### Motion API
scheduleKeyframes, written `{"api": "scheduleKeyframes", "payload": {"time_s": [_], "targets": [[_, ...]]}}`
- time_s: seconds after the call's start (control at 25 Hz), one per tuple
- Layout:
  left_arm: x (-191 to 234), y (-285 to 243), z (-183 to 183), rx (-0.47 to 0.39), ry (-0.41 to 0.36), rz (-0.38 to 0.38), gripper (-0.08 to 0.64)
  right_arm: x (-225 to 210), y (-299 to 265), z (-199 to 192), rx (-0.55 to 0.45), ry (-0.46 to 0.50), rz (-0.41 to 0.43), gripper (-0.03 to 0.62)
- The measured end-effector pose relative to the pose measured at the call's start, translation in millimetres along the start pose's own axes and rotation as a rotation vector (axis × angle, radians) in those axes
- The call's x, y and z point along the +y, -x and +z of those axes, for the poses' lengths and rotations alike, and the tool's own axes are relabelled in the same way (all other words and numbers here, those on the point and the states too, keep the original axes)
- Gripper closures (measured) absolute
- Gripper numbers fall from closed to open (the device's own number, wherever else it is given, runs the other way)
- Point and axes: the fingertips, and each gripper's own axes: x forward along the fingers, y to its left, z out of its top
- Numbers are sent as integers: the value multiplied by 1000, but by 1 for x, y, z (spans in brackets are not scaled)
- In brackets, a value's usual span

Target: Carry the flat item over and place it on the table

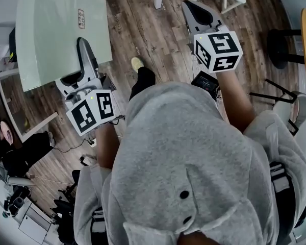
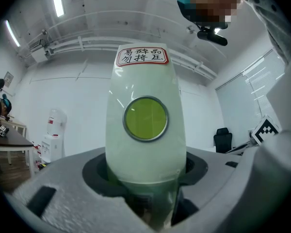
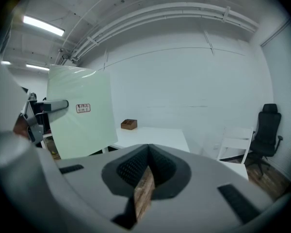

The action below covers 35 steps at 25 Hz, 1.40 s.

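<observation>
The flat item is a large pale green panel (image 1: 61, 29) with a small red-bordered label (image 1: 81, 18). It is held off the wooden floor at the upper left of the head view. My left gripper (image 1: 83, 47) is shut on the panel's near edge. In the left gripper view the panel (image 2: 145, 81) rises from between the jaws and carries a round green sticker (image 2: 145, 118). My right gripper (image 1: 192, 6) is held out ahead on the right, shut with nothing in it. The right gripper view shows its jaws (image 3: 146, 154) meeting, and the panel (image 3: 80, 110) off to the left.
A white table (image 3: 155, 137) with a small brown box (image 3: 128, 124) stands ahead by the white wall. A white chair (image 3: 233, 142) and a black office chair (image 3: 267, 130) are to its right. Another black chair base (image 1: 280, 45) is on the floor at my right.
</observation>
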Motion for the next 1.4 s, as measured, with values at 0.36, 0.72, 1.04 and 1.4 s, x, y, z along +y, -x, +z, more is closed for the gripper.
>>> {"api": "scheduleKeyframes", "payload": {"time_s": [0.36,0.72,1.04,1.4], "targets": [[33,-48,-1,1,-6,-17,284,12,-54,16,18,4,-3,568],[78,-87,-1,8,3,-21,285,33,-105,37,23,5,-3,568],[119,-117,-8,6,24,-39,285,63,-151,49,41,32,-2,568],[153,-131,-15,9,44,-41,285,93,-185,55,41,44,18,568]]}}
